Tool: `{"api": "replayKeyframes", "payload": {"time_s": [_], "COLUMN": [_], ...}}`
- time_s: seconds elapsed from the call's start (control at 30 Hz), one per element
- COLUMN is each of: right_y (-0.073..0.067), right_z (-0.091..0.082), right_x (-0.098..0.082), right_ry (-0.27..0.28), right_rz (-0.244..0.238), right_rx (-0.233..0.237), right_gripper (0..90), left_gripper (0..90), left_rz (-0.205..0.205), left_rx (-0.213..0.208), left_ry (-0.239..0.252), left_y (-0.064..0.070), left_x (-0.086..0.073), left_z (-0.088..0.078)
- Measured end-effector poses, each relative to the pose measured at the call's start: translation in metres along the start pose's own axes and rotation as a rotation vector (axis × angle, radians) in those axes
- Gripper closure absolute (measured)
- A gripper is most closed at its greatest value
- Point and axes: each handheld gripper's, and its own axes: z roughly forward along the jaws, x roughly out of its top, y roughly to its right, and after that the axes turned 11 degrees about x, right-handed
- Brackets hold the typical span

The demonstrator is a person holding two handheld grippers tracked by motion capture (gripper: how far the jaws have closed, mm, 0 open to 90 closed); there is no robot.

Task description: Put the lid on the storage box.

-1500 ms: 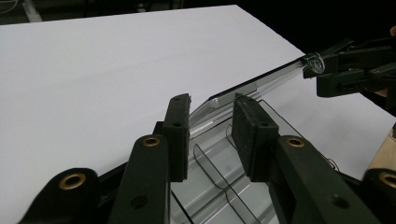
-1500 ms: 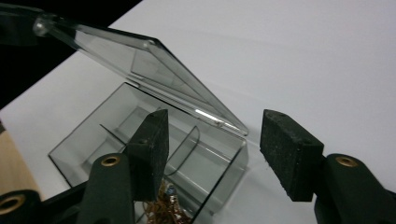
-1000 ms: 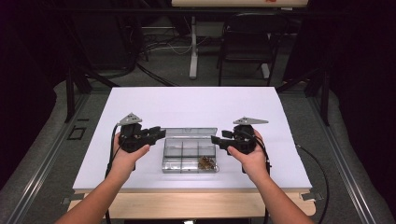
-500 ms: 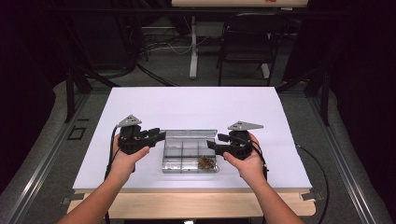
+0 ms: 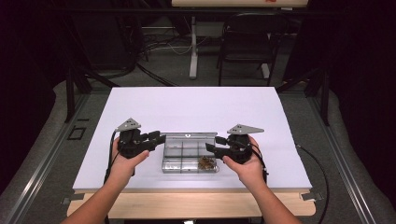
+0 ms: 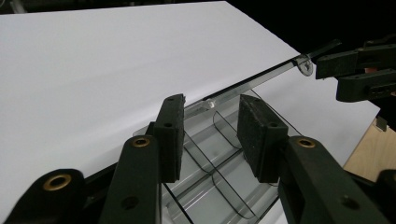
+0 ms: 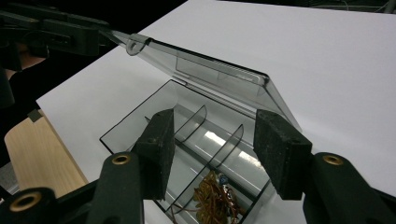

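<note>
Clear divided box [image 5: 187,157] lid up; brown tangle [image 5: 205,163] in near-right compartment

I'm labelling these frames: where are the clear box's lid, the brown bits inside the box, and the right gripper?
lid [image 7: 219,77], right gripper view, middle of the raised clear panel
brown bits [image 7: 212,198], right gripper view, heart of the tangle
right gripper [image 5: 215,143], high view, between its jaw tips

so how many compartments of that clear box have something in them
1. Only the near compartment at the right end of the clear box, by the right gripper, holds a brown tangle of small parts. The other compartments look empty, though the jaws hide some corners.
</note>
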Motion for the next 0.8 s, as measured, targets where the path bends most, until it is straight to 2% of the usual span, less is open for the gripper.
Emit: {"api": "replayKeyframes", "payload": {"time_s": [0.17, 0.3, 0.33, 0.57, 0.8], "right_y": [-0.002, -0.003, -0.003, -0.003, -0.007], "right_z": [0.002, 0.003, 0.003, 0.001, -0.001], "right_x": [-0.002, -0.005, -0.006, -0.013, -0.015], "right_ry": [0.001, -0.010, -0.005, 0.001, 0.008], "right_rz": [-0.004, -0.009, -0.007, -0.001, -0.009], "right_rx": [0.005, 0.011, 0.011, 0.012, 0.018], "right_gripper": [45.3, 43.4, 43.5, 45.2, 51.1], "left_gripper": [61.0, 60.7, 60.6, 61.0, 61.2], "left_rz": [-0.005, 0.007, -0.003, 0.012, 0.031], "left_rx": [-0.012, -0.012, -0.014, -0.010, -0.004], "left_ry": [0.012, 0.013, 0.017, 0.022, 0.018], "left_y": [0.001, 0.002, 0.002, 0.005, 0.007], "left_x": [-0.001, -0.002, -0.002, -0.008, -0.012], "left_z": [-0.002, -0.003, -0.003, -0.005, -0.006]}}
